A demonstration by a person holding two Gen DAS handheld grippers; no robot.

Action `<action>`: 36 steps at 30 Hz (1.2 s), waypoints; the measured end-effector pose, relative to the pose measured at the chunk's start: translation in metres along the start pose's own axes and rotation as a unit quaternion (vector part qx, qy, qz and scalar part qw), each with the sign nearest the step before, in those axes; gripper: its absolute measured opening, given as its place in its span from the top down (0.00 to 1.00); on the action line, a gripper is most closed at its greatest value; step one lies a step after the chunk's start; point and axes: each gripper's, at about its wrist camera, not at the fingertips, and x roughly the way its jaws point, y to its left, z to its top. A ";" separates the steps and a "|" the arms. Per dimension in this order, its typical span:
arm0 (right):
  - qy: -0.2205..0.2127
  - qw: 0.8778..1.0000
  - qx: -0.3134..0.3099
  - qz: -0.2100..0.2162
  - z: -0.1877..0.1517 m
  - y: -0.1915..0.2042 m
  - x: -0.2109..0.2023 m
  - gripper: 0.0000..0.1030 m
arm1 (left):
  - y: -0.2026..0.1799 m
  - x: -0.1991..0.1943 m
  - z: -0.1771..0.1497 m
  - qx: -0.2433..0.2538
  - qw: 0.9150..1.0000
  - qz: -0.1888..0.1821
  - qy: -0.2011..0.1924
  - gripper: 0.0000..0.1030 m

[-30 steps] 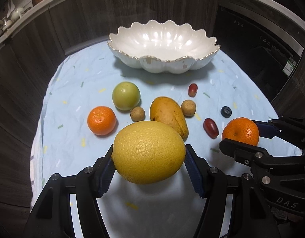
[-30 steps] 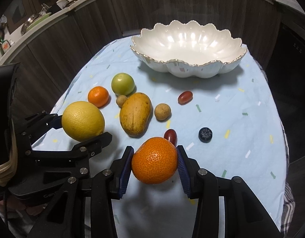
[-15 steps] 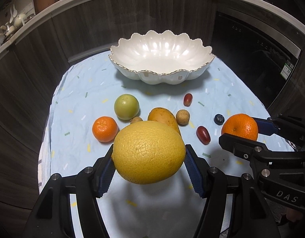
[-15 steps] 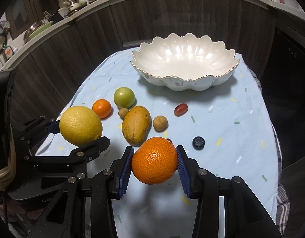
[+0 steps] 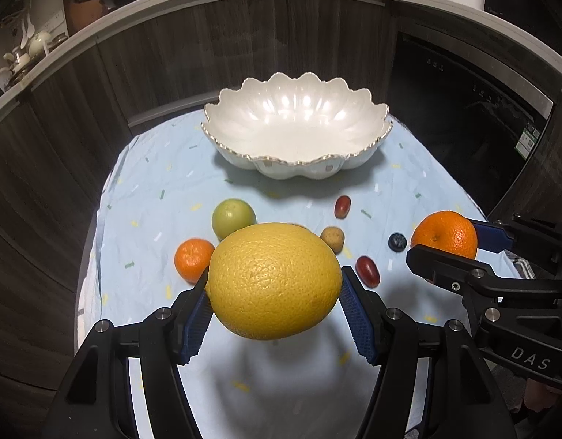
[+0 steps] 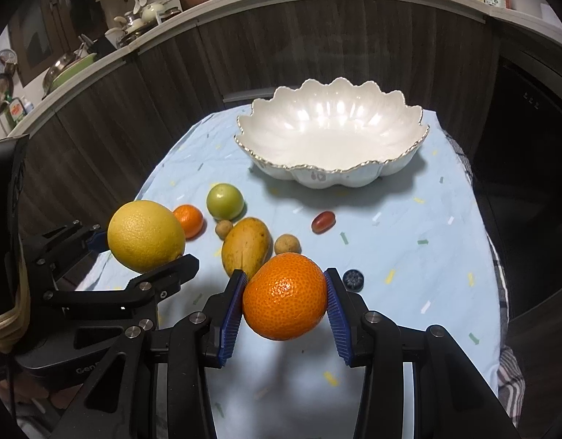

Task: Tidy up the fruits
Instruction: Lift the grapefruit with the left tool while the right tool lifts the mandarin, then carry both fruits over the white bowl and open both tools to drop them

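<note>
1. Dark wood cabinets curve behind a table spread with a pale blue tablecloth [image 5: 142,219], which fills most of both views.
2. At the far end of the cloth sits a white scalloped bowl [image 5: 372,124], gold-rimmed and holding nothing; judging by the task, this is where the fruit goes.
3. Your left gripper [image 5: 273,309] is clamped on a large yellow citrus [image 5: 273,280], both blue pads pressing its sides, and the fruit hangs clear above the cloth.
4. Your right gripper [image 6: 284,305] is clamped the same way on an orange [image 6: 284,296], also held off the cloth.
5. Between you and the bowl, loose fruit lies on the cloth: a mango [image 6: 246,247], a green round fruit [image 6: 225,201], a small tangerine [image 5: 193,263], two brown longans, two red grapes and a blueberry [image 6: 353,280].
6. The step in hand looks like carrying both fruits to the bowl. Next, you likely need to move each forward over the rim, lower it inside, then release gently so nothing rolls out or knocks the china.
</note>
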 end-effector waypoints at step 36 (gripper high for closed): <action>-0.068 0.997 0.022 -0.041 0.103 -0.066 0.020 0.58 | 0.010 0.032 0.109 -0.015 0.998 0.018 -0.054 0.37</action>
